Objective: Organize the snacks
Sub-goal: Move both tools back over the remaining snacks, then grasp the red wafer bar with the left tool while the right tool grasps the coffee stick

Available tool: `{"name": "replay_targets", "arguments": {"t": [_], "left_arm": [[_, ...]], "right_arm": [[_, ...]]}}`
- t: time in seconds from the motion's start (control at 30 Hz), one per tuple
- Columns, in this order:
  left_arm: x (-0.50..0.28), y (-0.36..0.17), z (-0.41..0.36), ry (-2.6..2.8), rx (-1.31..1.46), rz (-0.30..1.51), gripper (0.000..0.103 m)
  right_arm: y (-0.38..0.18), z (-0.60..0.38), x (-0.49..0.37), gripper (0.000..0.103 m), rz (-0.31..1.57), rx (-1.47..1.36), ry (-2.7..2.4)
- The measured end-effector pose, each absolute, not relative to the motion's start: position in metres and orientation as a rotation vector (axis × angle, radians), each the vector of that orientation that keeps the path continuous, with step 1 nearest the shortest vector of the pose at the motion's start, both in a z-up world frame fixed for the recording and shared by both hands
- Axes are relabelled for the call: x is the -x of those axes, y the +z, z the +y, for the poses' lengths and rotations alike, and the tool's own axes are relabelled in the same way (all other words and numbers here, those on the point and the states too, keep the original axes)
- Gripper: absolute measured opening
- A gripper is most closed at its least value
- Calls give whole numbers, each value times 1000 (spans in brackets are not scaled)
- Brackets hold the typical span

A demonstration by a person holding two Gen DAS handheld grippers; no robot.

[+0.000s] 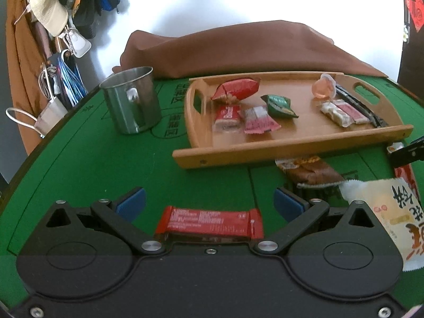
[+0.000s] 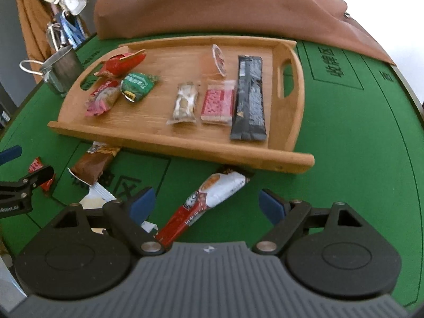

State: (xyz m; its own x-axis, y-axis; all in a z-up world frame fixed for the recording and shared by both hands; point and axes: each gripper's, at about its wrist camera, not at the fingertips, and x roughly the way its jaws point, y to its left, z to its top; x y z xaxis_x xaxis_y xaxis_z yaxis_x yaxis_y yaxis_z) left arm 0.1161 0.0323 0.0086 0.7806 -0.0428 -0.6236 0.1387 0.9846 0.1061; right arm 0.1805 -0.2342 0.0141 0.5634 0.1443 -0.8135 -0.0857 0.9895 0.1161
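My left gripper (image 1: 209, 202) is open low over the green table. A red snack bar (image 1: 209, 222) lies flat between its blue pads (image 1: 131, 201), and neither pad touches it. My right gripper (image 2: 207, 206) is open too. A red-and-white stick packet (image 2: 212, 198) lies slantwise between its fingers, its far end tucked under the wooden tray (image 2: 185, 148). The wooden tray (image 1: 291, 143) holds several small wrapped snacks and a long black packet (image 2: 249, 100). A brown wrapped snack (image 1: 312, 172) and a cream packet (image 1: 389, 212) lie on the table in front of the tray.
A steel mug (image 1: 132, 100) stands left of the tray. A brown bag (image 1: 251, 47) lies behind it at the table's far edge. Hats, keys and bags hang (image 1: 53, 13) at the far left. Green felt (image 2: 357, 145) shows to the right of the tray.
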Motion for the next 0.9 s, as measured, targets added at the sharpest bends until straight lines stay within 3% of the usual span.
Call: {"name": "replay_targets", "arguments": {"t": [0.5,0.9], "left_arm": [[-106,-3,36,-76,-173,665,103],[-125,-9,57,-100,-23,781,101]], "right_arm": [[5,-226,-174,88,935,-66,72],[5,-211,-175,76,923,-12,66]]}}
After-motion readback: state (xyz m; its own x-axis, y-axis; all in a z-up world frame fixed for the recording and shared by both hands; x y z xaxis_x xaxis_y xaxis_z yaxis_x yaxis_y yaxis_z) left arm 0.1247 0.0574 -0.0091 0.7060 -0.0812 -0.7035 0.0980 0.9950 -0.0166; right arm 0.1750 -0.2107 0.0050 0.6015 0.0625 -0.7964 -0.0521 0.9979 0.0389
